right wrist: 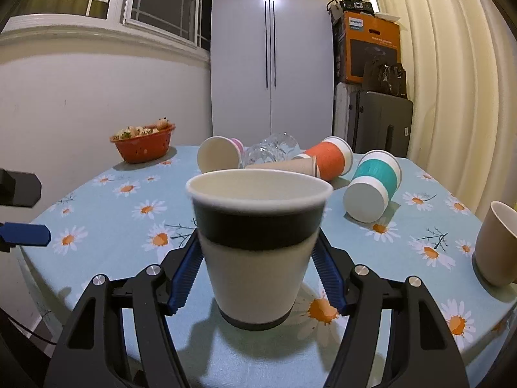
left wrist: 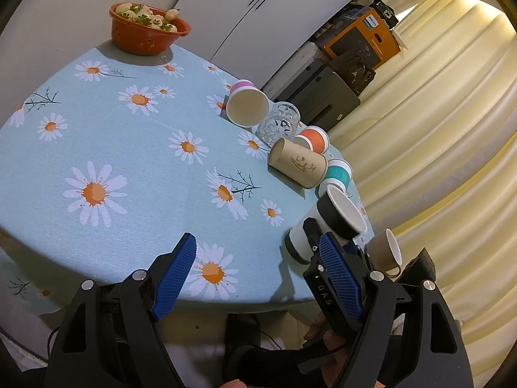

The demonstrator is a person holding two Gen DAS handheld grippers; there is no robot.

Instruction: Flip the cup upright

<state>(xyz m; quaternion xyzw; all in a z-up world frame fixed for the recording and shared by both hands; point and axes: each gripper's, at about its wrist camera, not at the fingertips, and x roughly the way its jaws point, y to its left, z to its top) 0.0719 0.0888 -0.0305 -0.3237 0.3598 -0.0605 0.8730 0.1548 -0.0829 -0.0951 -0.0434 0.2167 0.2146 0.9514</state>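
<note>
A white paper cup with black bands (right wrist: pixel 257 245) stands upright, its base on or just above the daisy tablecloth (right wrist: pixel 106 213). My right gripper (right wrist: pixel 257 258) is shut on its lower body with a blue pad on each side. The same cup (left wrist: pixel 336 220) shows in the left wrist view, near the table's right edge. My left gripper (left wrist: pixel 258 258) is open and empty, hovering over the table's near edge to the left of the cup.
Several cups lie on their sides at the back: pink-banded (right wrist: pixel 218 155), orange (right wrist: pixel 329 156), teal (right wrist: pixel 371 186), kraft brown (left wrist: pixel 299 163), plus a glass tumbler (right wrist: pixel 269 150). A tan mug (right wrist: pixel 497 242) stands upright at right. An orange bowl of fruit (right wrist: pixel 143 142) is far left.
</note>
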